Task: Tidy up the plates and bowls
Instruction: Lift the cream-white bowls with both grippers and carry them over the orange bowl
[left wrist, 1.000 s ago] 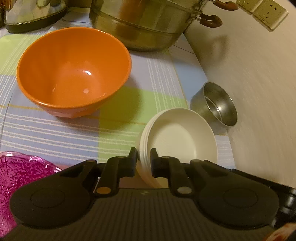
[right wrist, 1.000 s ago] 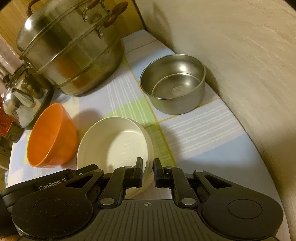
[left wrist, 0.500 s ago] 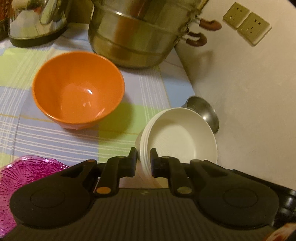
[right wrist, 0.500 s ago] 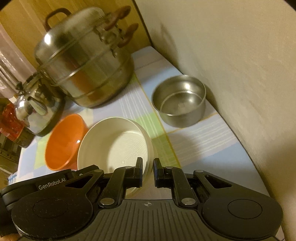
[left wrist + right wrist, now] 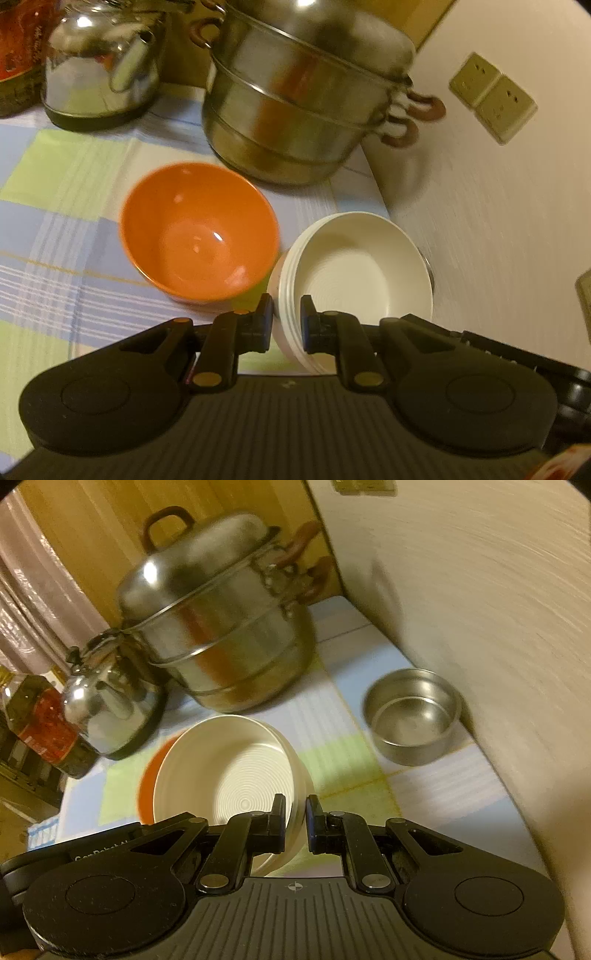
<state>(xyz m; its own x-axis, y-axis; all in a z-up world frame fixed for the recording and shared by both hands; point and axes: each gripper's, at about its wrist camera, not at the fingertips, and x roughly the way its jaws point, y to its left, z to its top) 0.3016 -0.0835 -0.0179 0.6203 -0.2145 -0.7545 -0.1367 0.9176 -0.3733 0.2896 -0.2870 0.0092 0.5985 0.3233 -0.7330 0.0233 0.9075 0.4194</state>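
Note:
A stack of cream bowls point(image 5: 354, 273) hangs in the air, held from both sides. My left gripper point(image 5: 287, 318) is shut on its near left rim. My right gripper point(image 5: 295, 821) is shut on the stack's point(image 5: 236, 779) near right rim. An orange bowl point(image 5: 199, 230) stands on the checked tablecloth just left of the stack; in the right wrist view only its edge point(image 5: 147, 786) shows behind the stack. A small steel bowl point(image 5: 412, 716) stands by the wall on the right, almost hidden under the stack in the left wrist view.
A large steel steamer pot point(image 5: 306, 96) stands at the back, with a steel kettle point(image 5: 99, 66) to its left and a bottle with a red label point(image 5: 40, 727) beyond. The wall point(image 5: 498, 221) with sockets point(image 5: 493, 96) borders the table on the right.
Both grippers have lifted the cream stack up and back from the table. The orange bowl, steel bowl and pot look smaller and farther. The pink dish has left the left wrist view.

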